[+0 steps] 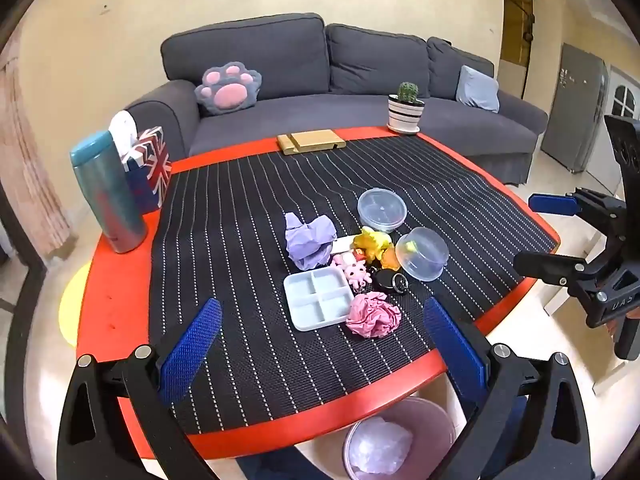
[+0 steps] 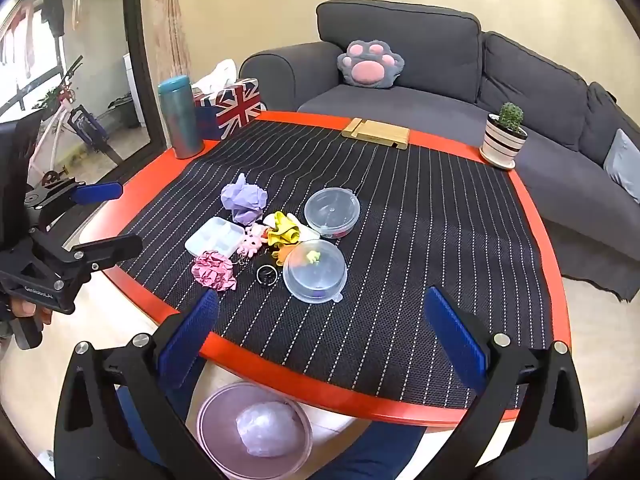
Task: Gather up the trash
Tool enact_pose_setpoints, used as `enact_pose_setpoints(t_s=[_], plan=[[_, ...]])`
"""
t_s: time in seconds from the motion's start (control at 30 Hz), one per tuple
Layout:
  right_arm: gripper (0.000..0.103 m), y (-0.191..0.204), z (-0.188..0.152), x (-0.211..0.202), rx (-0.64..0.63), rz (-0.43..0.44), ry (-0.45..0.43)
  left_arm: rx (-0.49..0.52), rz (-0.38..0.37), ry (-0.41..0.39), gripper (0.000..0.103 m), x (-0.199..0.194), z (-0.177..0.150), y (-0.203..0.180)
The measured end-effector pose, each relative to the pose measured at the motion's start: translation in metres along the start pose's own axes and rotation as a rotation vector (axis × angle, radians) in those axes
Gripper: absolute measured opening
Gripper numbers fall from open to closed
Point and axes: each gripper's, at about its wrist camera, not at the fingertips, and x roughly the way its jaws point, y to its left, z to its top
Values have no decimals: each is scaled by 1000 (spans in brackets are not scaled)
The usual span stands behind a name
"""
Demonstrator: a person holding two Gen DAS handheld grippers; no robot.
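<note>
Beside the pale grey four-compartment plastic tray (image 1: 318, 298) on the red-rimmed desk (image 1: 116, 300) lies a crumpled pink paper ball (image 1: 373, 315), a purple one (image 1: 310, 240) behind; left tool (image 1: 320, 344) and right tool (image 2: 320, 332) spread, empty.

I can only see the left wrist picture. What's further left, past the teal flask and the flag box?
Observer: A glass door, and through it a bicycle with a white frame.
Operator: And who is holding the thing I'm looking out from?
Observer: A hand grips its handle from below. The left tool is open, with nothing between its jaws.
</note>
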Motion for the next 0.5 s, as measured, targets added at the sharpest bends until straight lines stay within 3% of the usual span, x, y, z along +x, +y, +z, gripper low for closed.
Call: enact_pose_setpoints(t_s=[0.5], plan=[[100,1,0,-2,-6,3,1,-3,2,-7,97,-3,0,-2]])
